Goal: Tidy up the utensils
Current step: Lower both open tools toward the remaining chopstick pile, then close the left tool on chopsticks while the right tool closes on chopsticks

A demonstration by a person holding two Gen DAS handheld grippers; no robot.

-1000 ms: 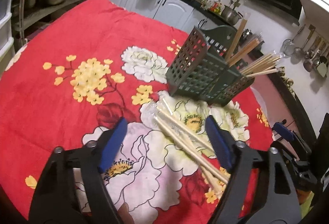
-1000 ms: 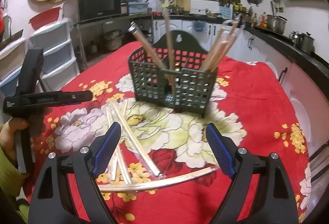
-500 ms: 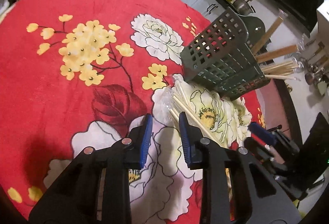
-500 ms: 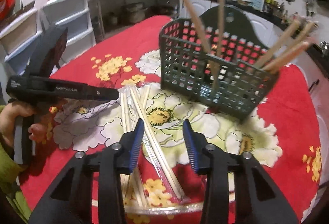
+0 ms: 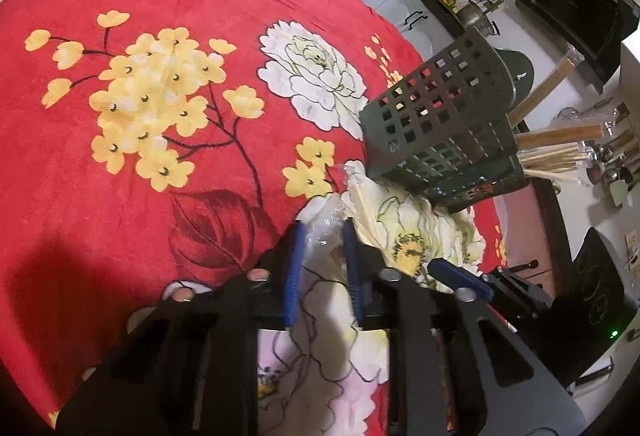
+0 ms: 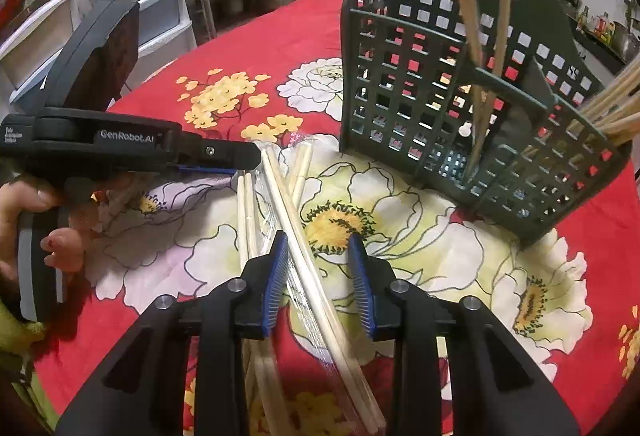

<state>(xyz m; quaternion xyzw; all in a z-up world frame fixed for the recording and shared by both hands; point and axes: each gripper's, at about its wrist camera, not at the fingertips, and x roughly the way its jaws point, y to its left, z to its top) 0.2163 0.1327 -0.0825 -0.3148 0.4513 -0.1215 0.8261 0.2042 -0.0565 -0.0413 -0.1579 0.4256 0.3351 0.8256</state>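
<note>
R wrist view | right tool part-open, straddling plastic-wrapped wooden chopstick pair flat on red floral-cloth surface | left tool narrow gap around crinkled wrap end, grip unclear | dark green perforated plastic utensil basket just beyond, sticks inside

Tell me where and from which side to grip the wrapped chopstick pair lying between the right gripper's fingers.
Grip the wrapped chopstick pair mid-length, coming straight down from above with the right gripper, one finger on each long side. It lies flat on the cloth, thin and slanted, so squeezing across its width probably holds best.
</note>
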